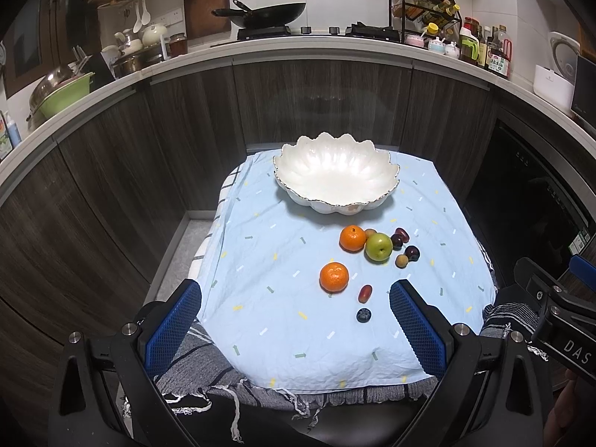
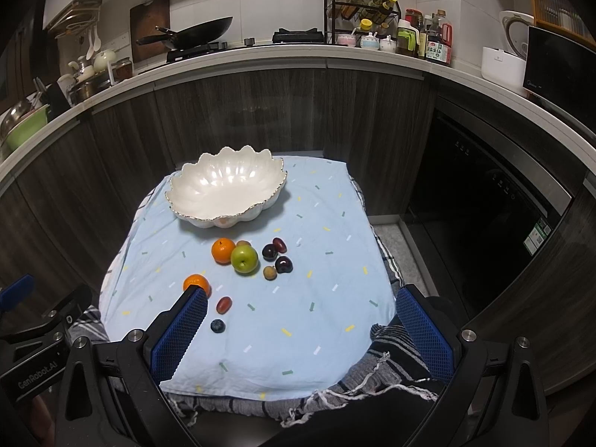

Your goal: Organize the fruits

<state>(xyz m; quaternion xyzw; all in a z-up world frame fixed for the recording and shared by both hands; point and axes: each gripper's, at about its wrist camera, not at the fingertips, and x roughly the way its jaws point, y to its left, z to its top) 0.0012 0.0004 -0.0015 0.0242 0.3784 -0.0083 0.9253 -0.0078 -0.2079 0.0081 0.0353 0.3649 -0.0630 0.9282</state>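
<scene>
A small tabletop (image 1: 335, 354) stands before the kitchen cupboards, covered with a light blue cloth (image 1: 283, 320) over a grey striped one. At the far end of the cloth sits a white bowl (image 1: 337, 175) with a scalloped rim; nothing lies in it.

All the fruits are on the cloth, in front of the bowl. One orange (image 1: 352, 238) touches a green apple (image 1: 379, 246), and a small brownish fruit (image 1: 370, 232) shows partly behind them. Just to the right of the apple are three dark plums (image 1: 412, 253) and one small tan fruit (image 1: 401, 260), close together. Nearer to the person, apart from this group, lie a second orange (image 1: 334, 277), a red grape (image 1: 365, 293) and a blueberry (image 1: 364, 315), in a loose line.

The left tongs (image 1: 294, 331) hang wide above the near edge of the cloth and hold nothing; both blue pads (image 1: 419, 329) are well apart. The right tongs (image 2: 303, 329) are also wide and hold nothing. In the right wrist view, the left pad (image 2: 180, 335) covers part of the second orange, with the grape and blueberry just beside it; I cannot tell if the pad touches anything.

On the counter behind are a wok (image 1: 268, 13) on the stove and a rack (image 1: 421, 9) of bottles.
</scene>
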